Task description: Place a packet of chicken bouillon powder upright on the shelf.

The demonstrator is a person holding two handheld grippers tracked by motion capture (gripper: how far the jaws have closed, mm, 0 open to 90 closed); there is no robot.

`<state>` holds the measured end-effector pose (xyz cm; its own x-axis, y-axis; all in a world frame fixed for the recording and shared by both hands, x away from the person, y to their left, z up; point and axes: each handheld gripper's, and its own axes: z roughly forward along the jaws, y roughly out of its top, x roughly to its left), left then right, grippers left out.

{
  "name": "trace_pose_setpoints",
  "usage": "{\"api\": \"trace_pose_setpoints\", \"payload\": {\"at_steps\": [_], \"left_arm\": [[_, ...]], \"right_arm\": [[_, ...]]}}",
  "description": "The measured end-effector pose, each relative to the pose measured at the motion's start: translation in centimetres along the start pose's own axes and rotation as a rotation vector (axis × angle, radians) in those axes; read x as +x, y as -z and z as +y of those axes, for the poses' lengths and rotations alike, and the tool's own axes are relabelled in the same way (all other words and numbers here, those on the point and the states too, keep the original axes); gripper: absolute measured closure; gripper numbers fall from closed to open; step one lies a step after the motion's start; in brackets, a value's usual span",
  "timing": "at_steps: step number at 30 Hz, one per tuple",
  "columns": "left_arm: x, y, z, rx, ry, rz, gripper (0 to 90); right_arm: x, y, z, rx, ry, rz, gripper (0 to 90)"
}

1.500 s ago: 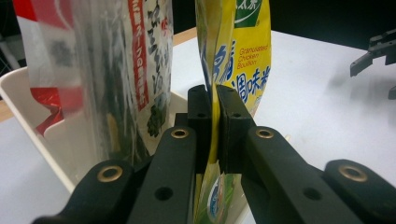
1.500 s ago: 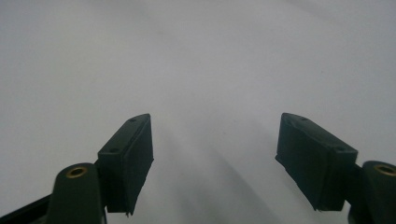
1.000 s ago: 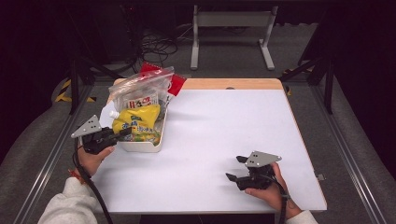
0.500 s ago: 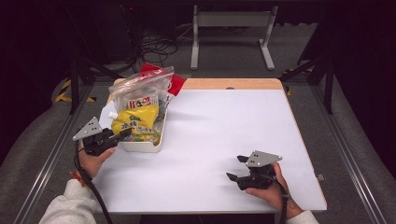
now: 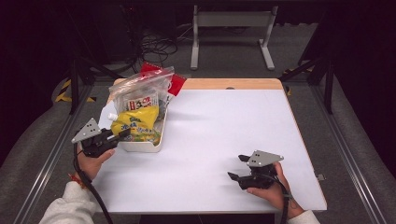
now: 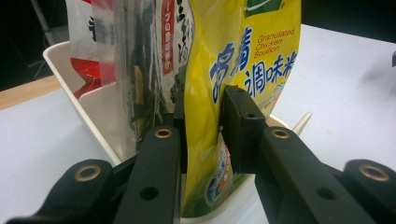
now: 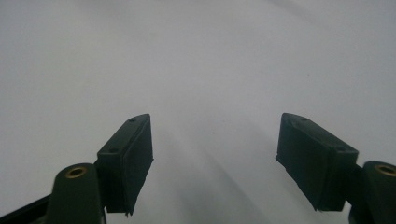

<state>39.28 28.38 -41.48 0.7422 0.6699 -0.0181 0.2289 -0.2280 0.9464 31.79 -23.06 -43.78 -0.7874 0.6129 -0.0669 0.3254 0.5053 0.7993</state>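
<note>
Yellow bouillon pouch stands in a white tray at the table's left edge, high view, beside a clear zip bag with a red seal holding printed packets. The left gripper, held in the left hand, reaches the tray's near corner; at this distance the jaw state cannot be read. The right gripper, in the right hand, lies well apart on the bare white surface near the front right. Left gripper view: both black jaws pinch the lower edge of the yellow bouillon pouch, one pad on each face; the clear zip bag stands just behind it, and the white tray wall curves around both. Right gripper view: the right gripper has its jaws spread wide over the plain table, with nothing between them.
</note>
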Motion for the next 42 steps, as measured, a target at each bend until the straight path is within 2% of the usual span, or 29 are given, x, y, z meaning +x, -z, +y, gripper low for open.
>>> {"api": "trace_pose_setpoints", "payload": {"at_steps": [6, 9, 10, 15, 17, 20, 24, 25, 26, 28, 32, 36, 38, 42], "left_arm": [[-0.2, 0.2, 0.2, -0.006, -0.010, 0.015, 74.8], [-0.4, 0.6, 0.4, -0.015, -0.013, 0.039, 72.6], [-0.7, 0.8, 0.5, -0.014, -0.025, 0.059, 72.1], [-1.1, 1.4, 0.6, -0.027, -0.020, 0.080, 69.3], [-1.2, 1.8, 0.6, -0.048, -0.014, 0.094, 65.9], [-1.5, 2.2, 0.7, -0.051, -0.021, 0.119, 61.8], [-1.7, 2.7, 0.8, -0.062, -0.008, 0.127, 56.9], [-1.8, 2.7, 0.8, -0.060, -0.007, 0.135, 50.5], [-2.0, 2.8, 0.9, -0.041, -0.008, 0.166, 47.5], [-2.1, 2.9, 0.9, -0.035, -0.007, 0.172, 46.6], [-2.7, 3.3, 1.1, -0.035, -0.001, 0.213, 37.3], [-3.5, 3.8, 1.3, -0.029, -0.001, 0.224, 29.8], [-3.9, 4.2, 1.4, -0.044, 0.008, 0.223, 27.8], [-4.9, 4.8, 1.6, -0.057, 0.002, 0.226, 24.4]], "right_arm": [[0.0, 0.0, 0.0, -0.002, -0.001, -0.002, 27.0], [-0.1, 0.1, 0.0, -0.004, 0.001, -0.004, 27.1], [-0.1, 0.2, 0.0, -0.004, 0.001, -0.004, 27.1], [-0.1, 0.2, 0.0, 0.001, -0.002, -0.010, 27.4], [-0.2, 0.3, 0.1, -0.002, -0.002, -0.012, 27.4], [-0.2, 0.4, 0.1, -0.007, -0.001, -0.013, 27.6], [-0.3, 0.5, 0.2, -0.009, 0.001, -0.019, 27.7], [-0.4, 0.5, 0.2, -0.008, 0.003, -0.021, 27.7], [-0.4, 0.5, 0.3, -0.009, 0.003, -0.023, 27.8], [-0.5, 0.6, 0.3, -0.007, 0.006, -0.026, 27.8], [-0.5, 0.9, 0.6, -0.010, 0.026, -0.049, 27.8], [-0.6, 1.1, 0.7, -0.011, 0.034, -0.064, 27.8], [-0.7, 1.3, 0.7, -0.014, 0.037, -0.070, 27.8], [-0.8, 1.5, 0.8, -0.016, 0.040, -0.074, 27.8]]}}
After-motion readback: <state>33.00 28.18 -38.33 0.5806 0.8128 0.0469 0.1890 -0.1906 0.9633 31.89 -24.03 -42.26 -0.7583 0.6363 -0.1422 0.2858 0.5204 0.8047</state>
